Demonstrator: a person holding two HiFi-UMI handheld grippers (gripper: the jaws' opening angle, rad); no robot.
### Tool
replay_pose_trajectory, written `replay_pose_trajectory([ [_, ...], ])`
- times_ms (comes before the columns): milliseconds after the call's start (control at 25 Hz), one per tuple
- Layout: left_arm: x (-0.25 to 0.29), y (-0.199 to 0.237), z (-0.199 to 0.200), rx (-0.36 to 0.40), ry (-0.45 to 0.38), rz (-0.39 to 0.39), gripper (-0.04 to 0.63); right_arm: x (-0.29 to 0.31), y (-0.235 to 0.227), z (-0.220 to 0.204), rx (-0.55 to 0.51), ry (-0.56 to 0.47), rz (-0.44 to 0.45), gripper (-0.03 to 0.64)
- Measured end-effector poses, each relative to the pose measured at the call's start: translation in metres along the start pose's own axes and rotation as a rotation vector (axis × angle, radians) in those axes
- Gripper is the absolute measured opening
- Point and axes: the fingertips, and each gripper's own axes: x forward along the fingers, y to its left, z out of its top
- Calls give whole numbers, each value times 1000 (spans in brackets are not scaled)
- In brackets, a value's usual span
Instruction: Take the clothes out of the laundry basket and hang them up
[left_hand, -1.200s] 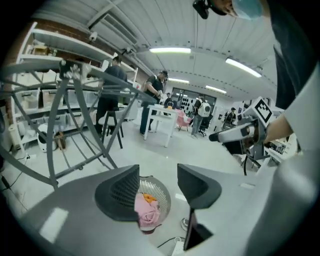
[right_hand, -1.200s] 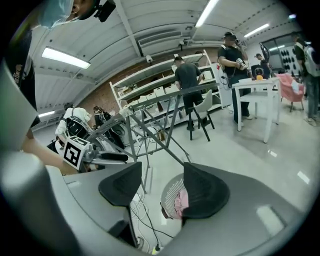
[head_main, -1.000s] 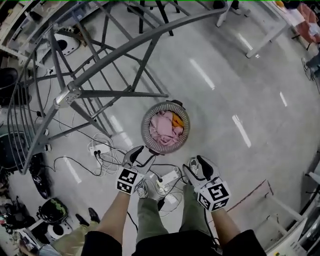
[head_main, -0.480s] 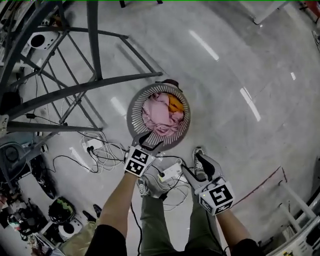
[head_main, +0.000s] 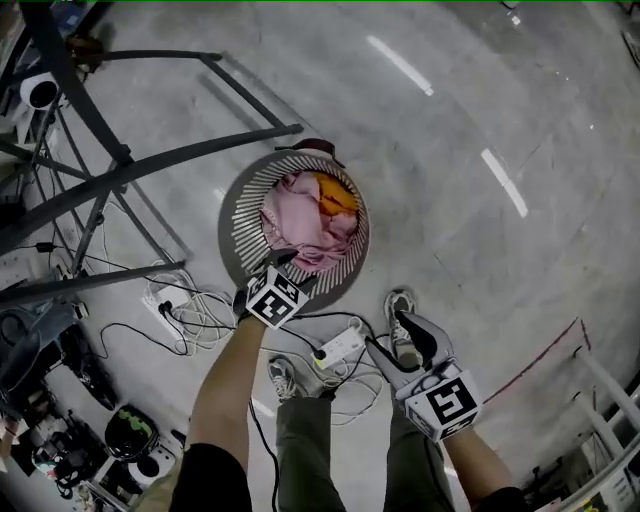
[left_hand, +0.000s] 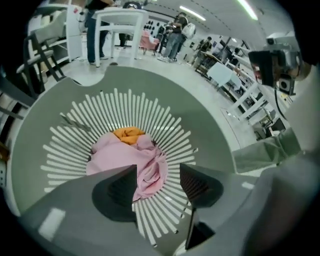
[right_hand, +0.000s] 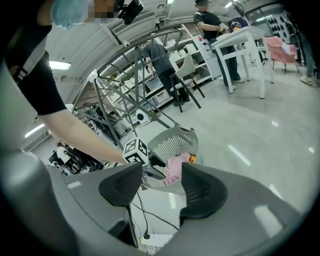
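A round grey laundry basket (head_main: 240, 215) with slatted walls stands on the floor and holds a crumpled pink garment (head_main: 300, 220) and an orange one (head_main: 335, 197). My left gripper (head_main: 279, 263) hangs over the basket's near rim, its jaws opening with nothing between them. In the left gripper view the pink garment (left_hand: 127, 160) and the orange one (left_hand: 129, 134) lie just beyond the left gripper (left_hand: 159, 184), inside the basket (left_hand: 60, 100). My right gripper (head_main: 402, 343) stays back near the person's legs, open and empty. The right gripper (right_hand: 162, 187) looks at the basket (right_hand: 175, 142) from a distance.
A grey tubular drying rack (head_main: 150, 165) rises to the left of the basket. Cables and a white power strip (head_main: 337, 347) lie on the floor by the person's shoes (head_main: 400, 305). White tables (right_hand: 240, 40) and people stand in the background.
My left gripper has reached forward from beside the legs to the basket's near rim, and its jaws have spread wider. The basket now looks closer. The right gripper has barely moved.
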Motion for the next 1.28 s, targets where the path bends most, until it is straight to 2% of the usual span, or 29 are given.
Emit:
replay_pose_trajectory([
  [120,26,7,-13,67,81,-4,244,0,-9,-13,19,-5,-7,249],
  [360,77,13,-31,120,203,-43,244,3,-18,-39,72,9,-19,249],
  [520,100,17,-43,141,268,-38,239,3,-19,-50,92,46,-31,247],
  [560,102,17,-43,149,276,-29,218,2,-20,-51,90,51,-33,247],
  [600,101,17,-41,153,271,-14,101,0,-20,-52,92,56,-35,247],
  [640,98,17,-36,145,252,0,18,-2,-21,-52,92,61,-39,247],
  [840,49,7,-10,96,93,51,17,-9,-13,-35,79,37,-49,245],
  [1000,-21,-8,12,44,-84,127,15,-15,3,-12,66,-2,-50,245],
  [1280,-150,-16,23,-14,-289,221,15,-15,58,15,29,-20,-3,245],
])
